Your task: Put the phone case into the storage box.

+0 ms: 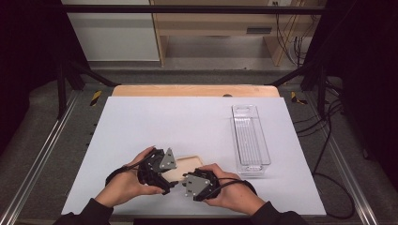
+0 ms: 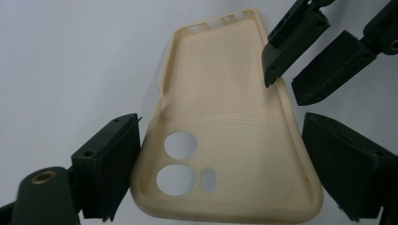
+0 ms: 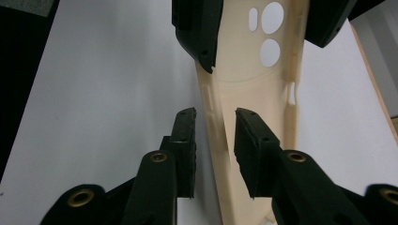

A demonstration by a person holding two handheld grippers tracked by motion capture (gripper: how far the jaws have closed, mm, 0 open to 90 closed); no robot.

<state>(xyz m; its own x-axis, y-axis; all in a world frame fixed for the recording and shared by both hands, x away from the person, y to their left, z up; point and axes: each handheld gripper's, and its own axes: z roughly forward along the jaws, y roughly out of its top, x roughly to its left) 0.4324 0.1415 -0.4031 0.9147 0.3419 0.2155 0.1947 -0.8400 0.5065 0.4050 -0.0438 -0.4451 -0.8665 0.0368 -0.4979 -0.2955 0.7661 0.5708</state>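
While both hands rest near the six o'clock edge of the white surface (image 1: 141, 122), the left gripper (image 1: 164, 180) sits at about seven o'clock of the sheet, its jaws spread wide across the camera-hole end of a beige phone case (image 2: 225, 131); each jaw stands against a long side of the case, though firm pressure cannot be confirmed. Lying open side up on the surface between the two grippers, the phone case (image 1: 187, 165) occupies roughly six o'clock of the sheet. At the case's other end, the right gripper (image 3: 215, 140) straddles one side wall with narrowly spaced jaws, a small gap visible between each pad and the wall, so the wall is not yet pinched. Well apart, at about three o'clock of the surface, stands an empty clear plastic bin (image 1: 250, 140), its long axis running from six toward twelve o'clock.
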